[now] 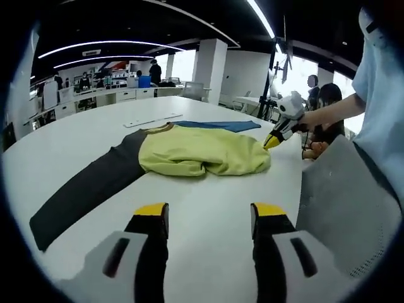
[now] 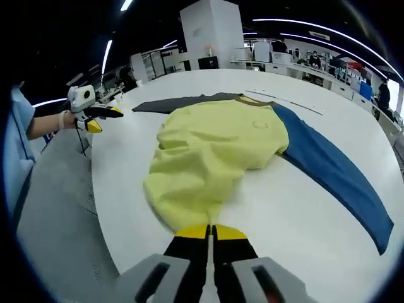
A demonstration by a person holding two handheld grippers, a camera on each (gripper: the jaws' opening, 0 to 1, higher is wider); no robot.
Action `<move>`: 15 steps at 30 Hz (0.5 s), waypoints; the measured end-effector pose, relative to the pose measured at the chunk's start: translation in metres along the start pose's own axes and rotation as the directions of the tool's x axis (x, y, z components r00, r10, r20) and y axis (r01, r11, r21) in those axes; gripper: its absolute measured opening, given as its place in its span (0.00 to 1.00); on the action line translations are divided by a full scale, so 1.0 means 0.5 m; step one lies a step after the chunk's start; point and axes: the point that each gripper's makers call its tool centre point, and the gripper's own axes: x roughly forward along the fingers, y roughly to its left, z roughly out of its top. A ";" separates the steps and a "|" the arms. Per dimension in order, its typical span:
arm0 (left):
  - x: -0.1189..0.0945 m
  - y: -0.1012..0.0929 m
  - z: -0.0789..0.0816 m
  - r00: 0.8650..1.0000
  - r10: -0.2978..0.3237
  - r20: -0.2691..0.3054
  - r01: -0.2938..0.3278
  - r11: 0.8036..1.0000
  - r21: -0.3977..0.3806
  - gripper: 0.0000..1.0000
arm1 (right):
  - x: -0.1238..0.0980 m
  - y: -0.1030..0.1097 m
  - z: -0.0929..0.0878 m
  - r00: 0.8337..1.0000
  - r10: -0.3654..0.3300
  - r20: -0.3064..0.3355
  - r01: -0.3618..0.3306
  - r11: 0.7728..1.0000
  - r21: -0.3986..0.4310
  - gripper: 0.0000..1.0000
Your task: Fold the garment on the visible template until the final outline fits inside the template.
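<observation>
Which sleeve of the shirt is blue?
The long blue sleeve stretches away on the side of the yellow shirt body that the right gripper pinches. The other long sleeve is dark grey, lying ahead of the open left gripper.

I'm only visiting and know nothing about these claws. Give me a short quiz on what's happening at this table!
1. True or false: the left claw is pinching the shirt.
2. Which claw is closed at the shirt's yellow hem? A) the left claw B) the right claw
3. Fill in: opposite the dark grey sleeve lies one coloured ____.

Key: 1 false, it is open over the bare table; 2 B; 3 blue, the blue sleeve.
</observation>
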 end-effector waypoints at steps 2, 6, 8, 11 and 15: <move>0.004 -0.002 0.001 1.000 -0.005 0.000 0.005 1.000 -0.003 0.49 | -0.012 -0.003 -0.006 1.000 -0.011 0.006 0.011 1.000 0.014 0.00; 0.015 -0.006 0.003 1.000 -0.018 -0.003 0.018 1.000 0.005 0.49 | -0.037 -0.002 -0.021 0.999 -0.031 0.017 0.031 0.999 0.040 0.00; 0.019 -0.008 0.006 1.000 -0.025 -0.003 0.025 1.000 0.005 0.48 | -0.047 0.001 -0.028 0.999 -0.039 0.025 0.037 0.998 0.055 0.00; 0.025 -0.011 0.010 0.999 -0.034 -0.003 0.034 0.999 0.011 0.47 | -0.057 0.010 -0.036 0.998 -0.047 0.030 0.044 0.996 0.076 0.00; 0.032 -0.013 0.014 0.999 -0.041 -0.004 0.041 0.999 0.013 0.47 | -0.068 0.024 -0.044 0.998 -0.054 0.040 0.049 0.994 0.099 0.00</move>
